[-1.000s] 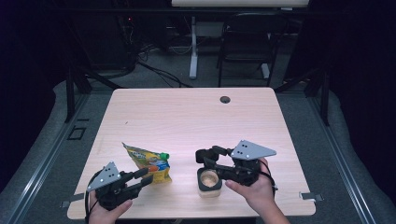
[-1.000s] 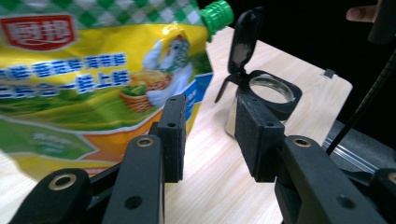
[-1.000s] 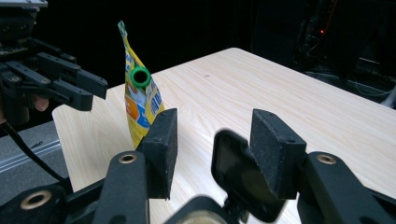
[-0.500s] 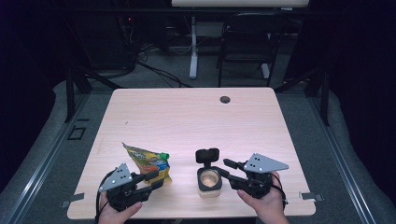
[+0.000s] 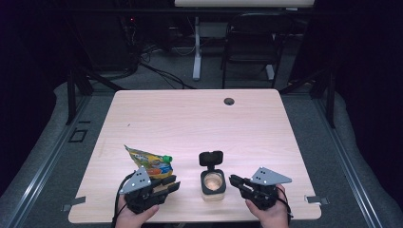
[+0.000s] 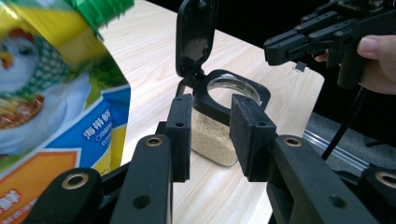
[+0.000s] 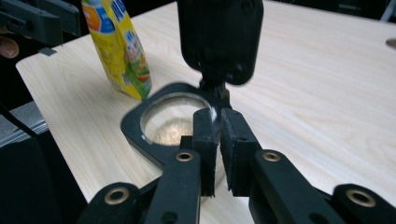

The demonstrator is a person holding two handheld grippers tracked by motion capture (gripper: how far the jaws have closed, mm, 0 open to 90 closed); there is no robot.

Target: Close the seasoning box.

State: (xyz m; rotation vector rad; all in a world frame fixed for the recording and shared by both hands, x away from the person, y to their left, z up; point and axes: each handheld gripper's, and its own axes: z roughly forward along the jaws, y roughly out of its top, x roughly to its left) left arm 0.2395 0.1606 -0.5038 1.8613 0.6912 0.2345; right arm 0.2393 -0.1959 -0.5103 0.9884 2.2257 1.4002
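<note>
glass jar with a black flip-top lid stands at the near edge of the light wooden table, between my two hands, its lid swung up and back so the mouth is open on the pale granules inside. just to its left lies the yellow and blue seasoning pouch with a green cap, its near end by my left tool.

a second ago my right gripper was up over the jar with its jaws wide around the lid; now it is lower and back toward me on the right of the jar, and its jaws have just been closing until only a thin slit is left between the pads. nothing is caught in that slit. i read this as the lid-opening step being finished: the jar is ready to be filled and the right hand is free.

my left gripper has slid a little along the near edge by the pouch, and its jaws have just been narrowing too; they stand half open with bare air between the pads, the pouch off to one side of them and not yet gripped.

both hands sit low at the near edge, grippers held about level and angled inward toward the jar, left pointing right, right pointing left. the next job looks like taking hold of the pouch.
</note>
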